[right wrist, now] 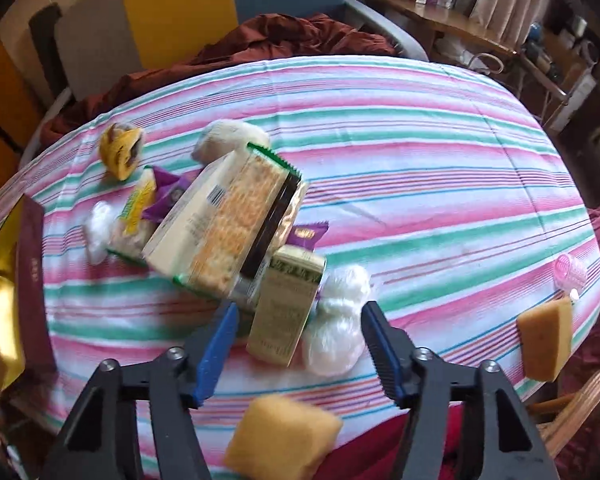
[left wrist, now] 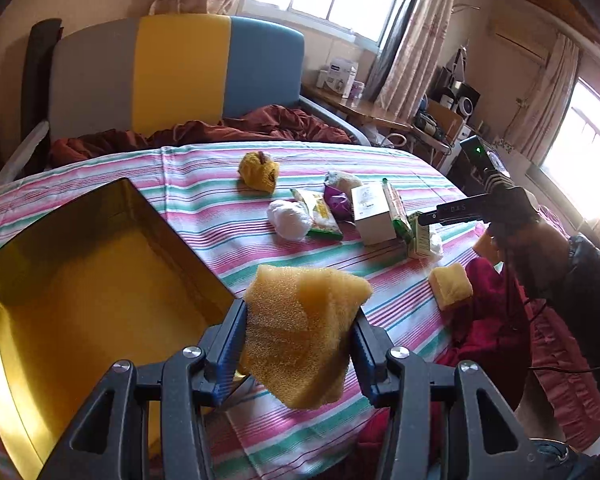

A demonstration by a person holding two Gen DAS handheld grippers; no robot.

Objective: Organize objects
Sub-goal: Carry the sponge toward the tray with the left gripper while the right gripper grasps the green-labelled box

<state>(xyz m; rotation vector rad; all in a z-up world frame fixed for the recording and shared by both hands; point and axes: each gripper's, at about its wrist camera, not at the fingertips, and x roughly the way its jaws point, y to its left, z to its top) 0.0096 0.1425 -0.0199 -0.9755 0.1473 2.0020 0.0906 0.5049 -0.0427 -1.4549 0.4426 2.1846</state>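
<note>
The left gripper (left wrist: 300,320) pinches a porous, squashed yellow sponge (left wrist: 304,332), gold box (left wrist: 60,280) to its left; the right gripper (right wrist: 296,340) gapes around nothing.

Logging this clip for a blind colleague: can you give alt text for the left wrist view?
The left gripper squeezes a yellow sponge beside an open gold box on a striped tablecloth. Farther off lie snack packets, a white carton and another sponge.

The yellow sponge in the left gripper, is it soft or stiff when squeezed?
Probably soft: the sponge bulges beyond the left gripper, whose pads pinch it narrow. Its open pores suggest it is light. It likely springs back once released.
</note>
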